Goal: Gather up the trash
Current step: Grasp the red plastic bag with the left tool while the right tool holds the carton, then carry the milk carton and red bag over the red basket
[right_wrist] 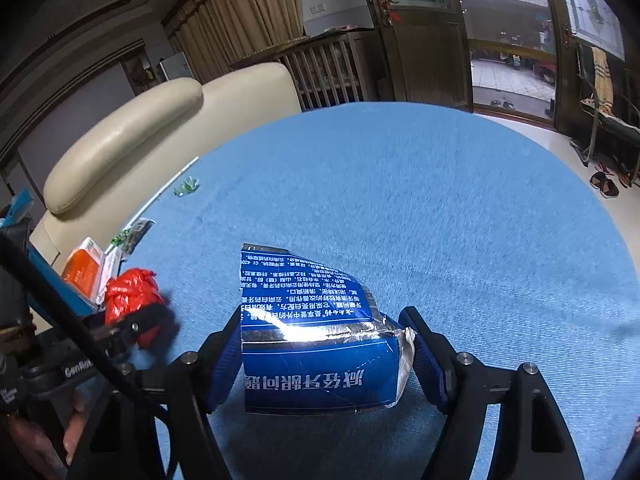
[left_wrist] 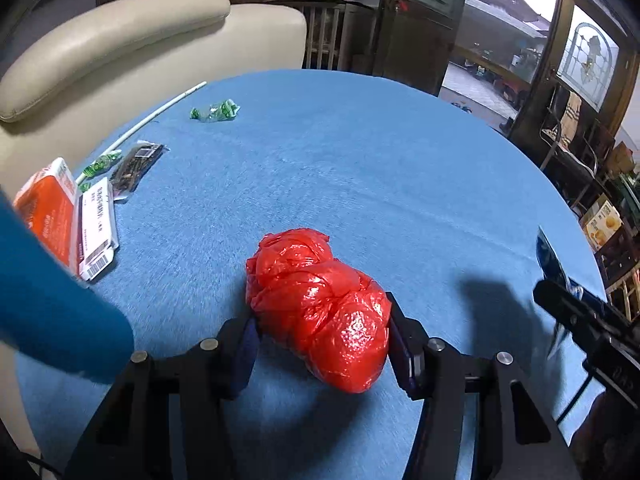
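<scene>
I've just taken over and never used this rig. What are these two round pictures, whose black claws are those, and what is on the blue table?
No robot arm here: a person carries a two-finger gripper in each hand, each with a fisheye camera looking along its fingers. The left view shows the left gripper closed on a crumpled red plastic bag. The right view shows the right gripper clamped on a flattened blue carton. Still on the blue tablecloth: an orange box, a dark wrapper, green candy wrappers and a white stick.
</scene>
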{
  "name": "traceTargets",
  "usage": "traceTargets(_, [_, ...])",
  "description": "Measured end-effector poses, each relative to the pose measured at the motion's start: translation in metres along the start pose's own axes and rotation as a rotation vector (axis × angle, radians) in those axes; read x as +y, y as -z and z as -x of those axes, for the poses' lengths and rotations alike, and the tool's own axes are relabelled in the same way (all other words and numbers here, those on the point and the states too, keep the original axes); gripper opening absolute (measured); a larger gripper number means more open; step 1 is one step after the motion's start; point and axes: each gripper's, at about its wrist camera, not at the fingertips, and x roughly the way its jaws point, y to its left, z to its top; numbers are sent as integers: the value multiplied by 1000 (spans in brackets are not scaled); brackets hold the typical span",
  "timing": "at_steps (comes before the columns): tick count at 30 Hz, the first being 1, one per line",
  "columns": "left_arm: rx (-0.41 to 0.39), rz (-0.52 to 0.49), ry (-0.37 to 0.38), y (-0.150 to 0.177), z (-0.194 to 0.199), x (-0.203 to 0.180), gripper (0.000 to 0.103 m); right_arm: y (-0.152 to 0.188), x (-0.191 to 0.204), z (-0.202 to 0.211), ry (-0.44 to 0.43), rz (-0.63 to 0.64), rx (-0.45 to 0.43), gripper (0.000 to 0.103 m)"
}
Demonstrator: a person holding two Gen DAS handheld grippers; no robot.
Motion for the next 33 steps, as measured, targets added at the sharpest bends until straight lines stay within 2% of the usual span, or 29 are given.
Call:
traceTargets(15, [-50,-89,16,36,82,-51,58,1,-6,89,-24,-15,-114,77])
traceTargets(22, [-83,-125,32,46,113,-67,58,6,-12,122,8,0,-143,77])
traceTargets(33, [-79,-181,75,43,117,-74,58,5,-23,137,82,-4,-129,77])
